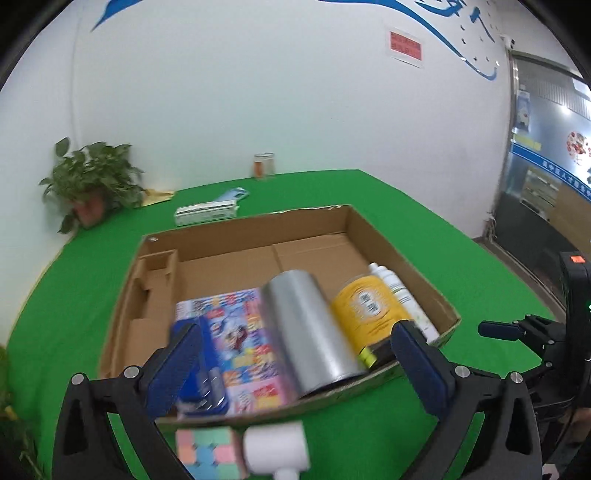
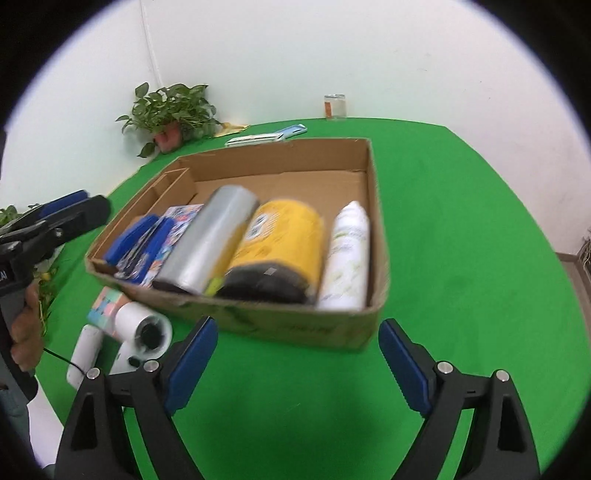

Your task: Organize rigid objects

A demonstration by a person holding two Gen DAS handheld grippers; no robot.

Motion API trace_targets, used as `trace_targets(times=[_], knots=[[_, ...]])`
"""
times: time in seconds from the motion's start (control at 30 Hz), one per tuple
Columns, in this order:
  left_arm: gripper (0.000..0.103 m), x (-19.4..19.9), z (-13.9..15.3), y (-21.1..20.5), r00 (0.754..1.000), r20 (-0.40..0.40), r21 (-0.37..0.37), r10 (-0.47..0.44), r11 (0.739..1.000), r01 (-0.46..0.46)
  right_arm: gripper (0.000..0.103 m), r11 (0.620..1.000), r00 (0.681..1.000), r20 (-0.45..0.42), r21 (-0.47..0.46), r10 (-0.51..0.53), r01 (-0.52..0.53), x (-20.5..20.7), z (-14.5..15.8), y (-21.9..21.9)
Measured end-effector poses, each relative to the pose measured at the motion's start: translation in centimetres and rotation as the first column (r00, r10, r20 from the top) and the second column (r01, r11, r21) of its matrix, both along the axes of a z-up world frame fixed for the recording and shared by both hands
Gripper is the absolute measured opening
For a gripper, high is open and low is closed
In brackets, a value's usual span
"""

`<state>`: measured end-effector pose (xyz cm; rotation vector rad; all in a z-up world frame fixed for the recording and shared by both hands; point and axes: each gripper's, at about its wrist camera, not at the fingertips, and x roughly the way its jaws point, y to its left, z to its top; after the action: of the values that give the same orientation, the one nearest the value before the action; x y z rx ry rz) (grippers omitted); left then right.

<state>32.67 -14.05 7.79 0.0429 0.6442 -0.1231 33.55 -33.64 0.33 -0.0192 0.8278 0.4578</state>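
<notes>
cardboard box [image 2: 295, 328]: matt brown | silver cylinder [image 2: 207, 243]: glossy metallic | table cover [image 2: 461, 258]: green cloth, matt

We are looking at a white wall [image 1: 258, 92] carrying blue painted lettering [image 1: 443, 33] and a red notice [image 1: 405, 45]. A green table [image 2: 461, 221] is filling the foreground, a potted plant [image 1: 92, 181] is sitting at its far corner, and a glass door [image 1: 546, 147] is showing at right.

box [image 2: 295, 328] 1 | cans [image 2: 280, 243] 2 | bottle [image 2: 347, 254] 1 | cube [image 1: 207, 452] 1
</notes>
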Motion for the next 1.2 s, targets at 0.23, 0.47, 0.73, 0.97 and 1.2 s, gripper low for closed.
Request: trace_targets(times=[0.23,0.47,0.73,0.97,1.2], knots=[[0.093,-6.5,1.6,5.6,0.997,0.031,-0.034,0.069,0.997,-0.068,0.089,0.998,0.998,0.052,-0.05,-0.031,0.034,-4.1,0.2,1.6],[0.022,-12.3,5.0,8.3,0.991,0.074,-0.076,0.108,0.992,-0.102,0.06,0.998,0.988,0.146,-0.037,-0.045,0.051,-7.9,2.0,2.3],[0.103,-13.2,3.1,8.7,0.996,0.03,-0.101,0.078,0.992,-0.075,0.103,0.999,0.994,0.106,0.001,0.042,-0.042,-8.7,1.4,4.6],[0.103,-10.9,-0.9,10.8,0.992,-0.103,-0.167,0.076,0.982,-0.093,0.103,0.992,0.993,0.048,0.065,0.109,-0.112,-8.0,-0.2,6.1],[0.101,-9.7,-6.5,12.0,0.959,-0.284,-0.326,0.002,0.94,-0.098,0.103,0.913,0.915,-0.134,0.212,0.381,-0.349,-9.5,-3.7,10.6]])
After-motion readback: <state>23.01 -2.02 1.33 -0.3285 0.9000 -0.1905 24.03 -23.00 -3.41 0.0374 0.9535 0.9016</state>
